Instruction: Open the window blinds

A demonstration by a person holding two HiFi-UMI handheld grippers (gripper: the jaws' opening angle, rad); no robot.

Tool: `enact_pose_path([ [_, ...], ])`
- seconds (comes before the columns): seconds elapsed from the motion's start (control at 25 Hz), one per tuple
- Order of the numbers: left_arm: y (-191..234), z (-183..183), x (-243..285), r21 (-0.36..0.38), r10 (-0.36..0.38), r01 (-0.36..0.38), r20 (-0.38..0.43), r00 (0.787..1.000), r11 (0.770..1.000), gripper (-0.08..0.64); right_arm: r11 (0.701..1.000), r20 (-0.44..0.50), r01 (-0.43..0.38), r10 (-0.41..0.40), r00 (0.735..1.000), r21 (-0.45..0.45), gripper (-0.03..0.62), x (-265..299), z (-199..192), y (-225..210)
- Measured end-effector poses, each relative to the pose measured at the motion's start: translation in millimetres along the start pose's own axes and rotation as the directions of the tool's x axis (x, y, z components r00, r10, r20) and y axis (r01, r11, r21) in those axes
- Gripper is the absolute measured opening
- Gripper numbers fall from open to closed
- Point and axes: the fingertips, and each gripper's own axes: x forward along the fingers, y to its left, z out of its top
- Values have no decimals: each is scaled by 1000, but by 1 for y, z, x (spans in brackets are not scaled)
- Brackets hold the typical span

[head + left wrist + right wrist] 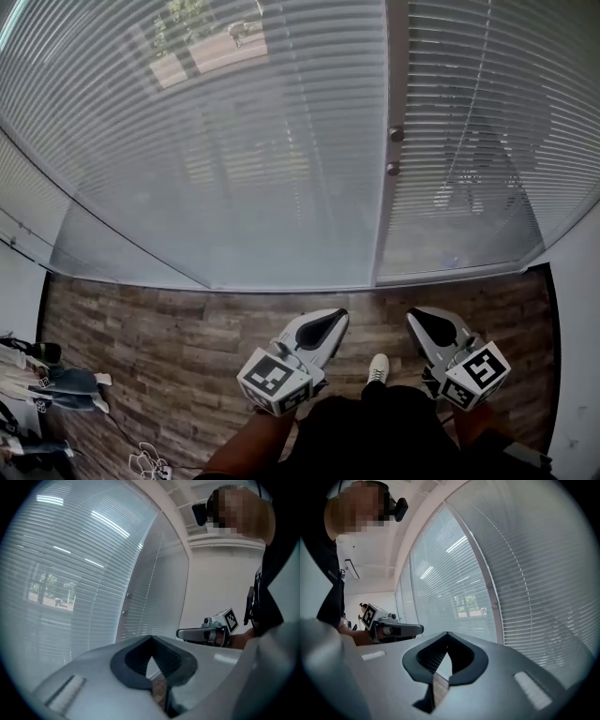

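Facing blinds [234, 141]; left gripper [333, 319], right gripper [422, 317] closed, empty.

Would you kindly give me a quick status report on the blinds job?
Left gripper and right gripper shut, empty. Window blinds down, untouched. Nothing in the way.

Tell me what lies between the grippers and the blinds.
Only bare wood-look floor, in the head view, from the left gripper and right gripper to the foot of the blinds. Both pairs of jaws are shut and empty.
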Motion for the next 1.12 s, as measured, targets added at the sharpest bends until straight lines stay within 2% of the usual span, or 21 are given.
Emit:
enact_pose_path([
  [0.32,0,15,49,17,40,-41,25,999,999,0,999,29,-33,33,999,0,26,-6,17,-52],
  [0.6,2,11,71,43,56,-57,10,998,997,0,998,43,-55,54,998,19,26,0,10,-80],
  [0.88,11,20,65,63,52,-52,0,999,997,0,999,43,-46,45,998,26,26,12,12,-78],
  [1.12,38,25,44,70,32,-33,10,999,997,0,1000,48,-12,11,999,23,26,38,13,-62],
])
